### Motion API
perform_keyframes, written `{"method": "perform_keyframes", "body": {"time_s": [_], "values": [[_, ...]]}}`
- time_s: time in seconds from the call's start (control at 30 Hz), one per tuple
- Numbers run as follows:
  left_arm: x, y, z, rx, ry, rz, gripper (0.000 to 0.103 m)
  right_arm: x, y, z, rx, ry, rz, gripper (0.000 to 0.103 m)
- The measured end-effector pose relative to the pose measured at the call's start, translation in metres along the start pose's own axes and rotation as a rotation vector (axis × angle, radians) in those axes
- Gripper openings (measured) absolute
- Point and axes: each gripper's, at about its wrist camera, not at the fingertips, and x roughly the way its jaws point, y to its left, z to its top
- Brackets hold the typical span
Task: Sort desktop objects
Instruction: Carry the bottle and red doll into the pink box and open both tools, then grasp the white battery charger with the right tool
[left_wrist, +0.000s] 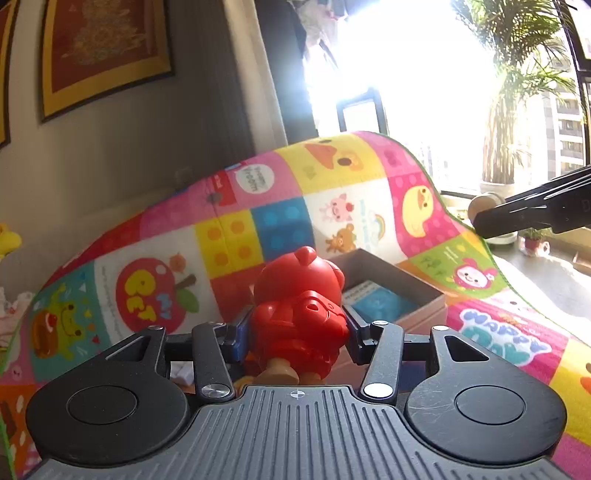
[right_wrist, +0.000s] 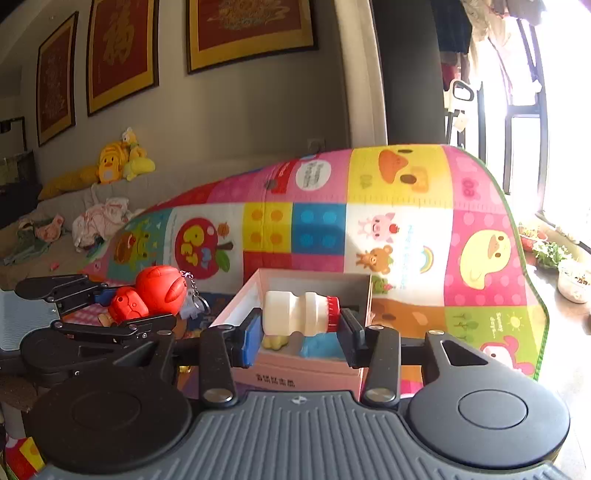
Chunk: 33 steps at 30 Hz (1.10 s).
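My left gripper is shut on a red bear figure, held up in front of the colourful play mat. The same gripper and the red figure show at the left of the right wrist view, a keychain dangling behind it. My right gripper is shut on a small white bottle with a red cap, held sideways over the open pink box. The box holds a blue item and a yellow item. The right gripper's side shows at the right of the left view.
A colourful play mat rises behind the box. A sofa with clothes and yellow plush toys is at the left. Framed pictures hang on the wall. A bright window, plants and bowls are at the right.
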Motion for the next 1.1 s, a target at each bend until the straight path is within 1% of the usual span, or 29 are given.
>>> {"method": "perform_keyframes", "body": {"time_s": [0.07,0.17,0.2,0.27,0.33,0.37,0.4,0.43,0.47,0.5,0.53,0.6,0.63,0.7,0.77,0.83,0.97,1.03,1.07,1.1], "values": [[0.011,0.004,0.011,-0.039,0.007,-0.019,0.054,-0.001,-0.004,0.006,0.001,-0.019,-0.011,0.043],[0.042,0.004,0.016,-0.086,0.057,-0.070,0.054,0.008,-0.009,0.006,0.010,0.012,-0.005,0.043],[0.054,0.003,0.015,-0.086,0.076,-0.087,0.054,0.013,-0.009,0.002,0.009,0.030,-0.004,0.043],[0.076,-0.002,0.018,-0.060,0.087,-0.101,0.054,0.024,-0.009,-0.007,0.000,0.069,-0.013,0.043],[0.095,-0.005,0.026,-0.023,0.050,-0.110,0.054,0.036,-0.010,-0.014,0.001,0.105,-0.023,0.043],[0.104,-0.006,0.031,0.003,0.008,-0.107,0.054,0.043,-0.011,-0.015,0.007,0.120,-0.027,0.043],[0.114,-0.009,0.034,0.053,-0.056,-0.080,0.064,0.050,-0.011,-0.016,0.012,0.134,-0.033,0.043],[0.125,-0.011,0.037,0.115,-0.090,-0.019,0.077,0.057,-0.012,-0.018,0.015,0.146,-0.044,0.043],[0.135,-0.011,0.040,0.159,-0.091,0.041,0.097,0.063,-0.012,-0.019,0.015,0.154,-0.053,0.043],[0.143,-0.007,0.040,0.170,-0.084,0.083,0.096,0.068,-0.012,-0.020,0.013,0.160,-0.058,0.043],[0.145,0.001,0.039,0.140,-0.066,0.101,0.096,0.073,-0.012,-0.021,0.012,0.168,-0.062,0.043],[0.139,0.021,0.030,0.034,-0.030,0.102,0.096,0.081,-0.012,-0.022,0.008,0.184,-0.062,0.043],[0.134,0.031,0.022,-0.021,-0.010,0.099,0.096,0.084,-0.011,-0.021,0.006,0.190,-0.062,0.043],[0.120,0.047,0.000,-0.096,0.029,0.092,0.097,0.092,-0.009,-0.018,0.009,0.200,-0.061,0.043],[0.106,0.052,-0.022,-0.131,0.059,0.084,0.097,0.102,-0.007,-0.013,0.025,0.216,-0.043,0.043],[0.090,0.051,-0.043,-0.162,0.096,0.051,0.097,0.117,-0.003,-0.008,0.051,0.244,-0.014,0.043],[0.058,0.043,-0.073,-0.210,0.122,-0.007,0.100,0.147,0.009,-0.004,0.070,0.296,0.000,0.043],[0.044,0.040,-0.084,-0.226,0.121,-0.010,0.100,0.158,0.014,-0.002,0.084,0.306,-0.010,0.043],[0.038,0.040,-0.089,-0.227,0.121,-0.001,0.100,0.161,0.014,-0.001,0.095,0.312,-0.011,0.047],[0.033,0.042,-0.095,-0.229,0.121,0.014,0.101,0.162,0.016,0.000,0.105,0.317,-0.007,0.048]]}}
